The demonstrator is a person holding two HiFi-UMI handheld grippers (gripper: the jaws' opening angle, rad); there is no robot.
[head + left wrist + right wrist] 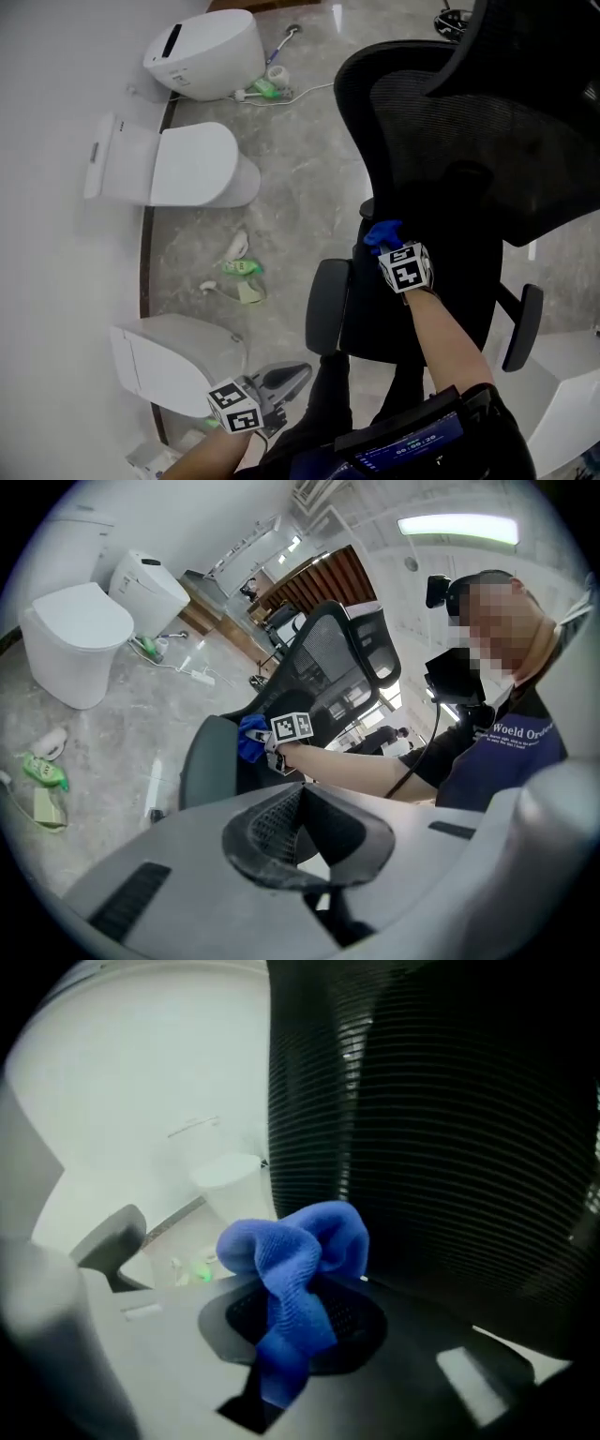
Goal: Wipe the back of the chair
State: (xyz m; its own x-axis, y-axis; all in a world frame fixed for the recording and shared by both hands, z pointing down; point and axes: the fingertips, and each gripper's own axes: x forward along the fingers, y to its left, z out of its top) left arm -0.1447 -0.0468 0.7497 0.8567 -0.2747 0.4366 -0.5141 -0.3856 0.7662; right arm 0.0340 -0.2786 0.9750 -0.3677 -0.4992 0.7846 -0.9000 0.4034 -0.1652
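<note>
A black mesh office chair (450, 122) fills the right of the head view, its back turned to me. My right gripper (392, 246) is shut on a crumpled blue cloth (382, 234), which is held against the lower left part of the chair back. In the right gripper view the cloth (295, 1260) bulges out of the gripper (300, 1321), right beside the dark mesh (450, 1129). My left gripper (292, 375) hangs low by my body, shut with nothing in it, away from the chair. The left gripper view shows the chair (323, 653) and the cloth (251, 738) from the side.
Three white toilets (178, 169) (202, 52) (178, 366) line the wall on the left. A green bottle (242, 270), small litter and a cable lie on the grey marble floor between them and the chair. The chair's armrests (326, 305) (520, 323) stick out on both sides.
</note>
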